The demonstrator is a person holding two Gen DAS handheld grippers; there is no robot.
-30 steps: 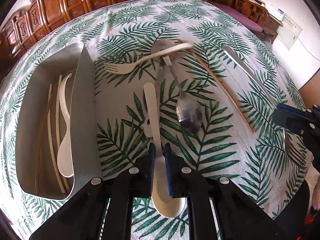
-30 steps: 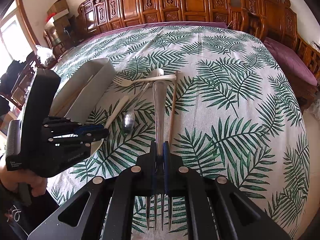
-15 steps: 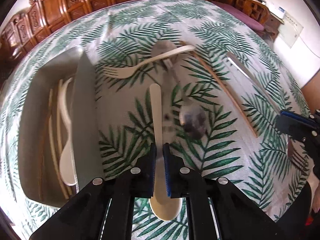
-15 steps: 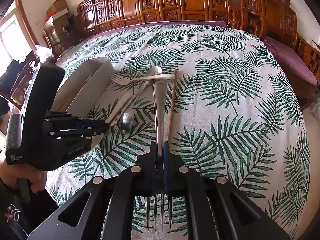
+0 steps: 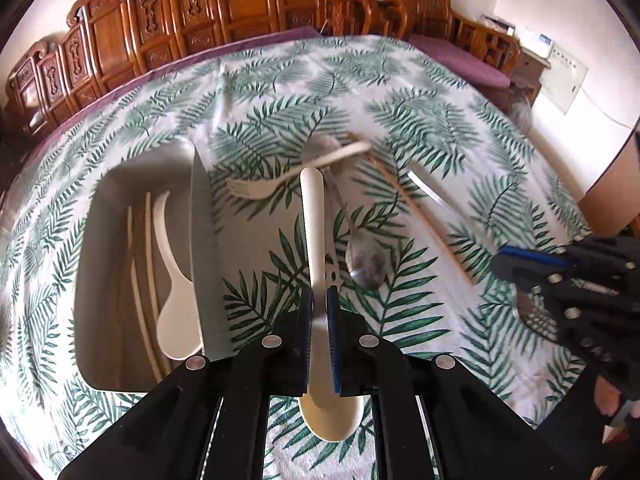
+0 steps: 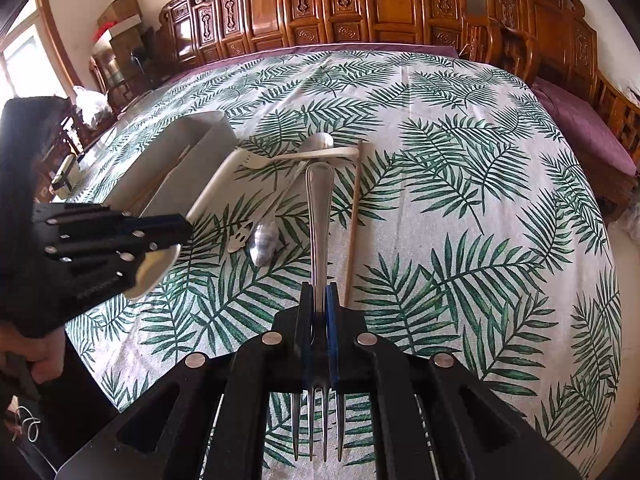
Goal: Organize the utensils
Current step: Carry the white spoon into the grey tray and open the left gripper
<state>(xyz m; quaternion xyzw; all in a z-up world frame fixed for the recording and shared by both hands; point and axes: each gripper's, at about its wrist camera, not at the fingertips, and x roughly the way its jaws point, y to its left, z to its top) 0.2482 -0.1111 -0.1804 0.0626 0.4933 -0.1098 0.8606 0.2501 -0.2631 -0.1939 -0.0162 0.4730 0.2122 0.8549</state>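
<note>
Lifting off the tablecloth (image 5: 420,92) since a second ago | tray (image 5: 100,280) to the left already holds chopsticks and a spoon | left gripper (image 5: 319,312) clamped on cream spoon (image 5: 316,240), now airborne, next bound for tray | right gripper (image 6: 320,312) clamped on metal fork (image 6: 318,208), unchanged

Each fisheye camera sits just behind its own claw, close above the surface (image 5: 400,80), facing forward and down toward the carved wooden chairs (image 6: 360,4). Both views share the grey tray (image 5: 120,184), the cream fork (image 6: 296,157) and the other claw at the frame edge.
</note>
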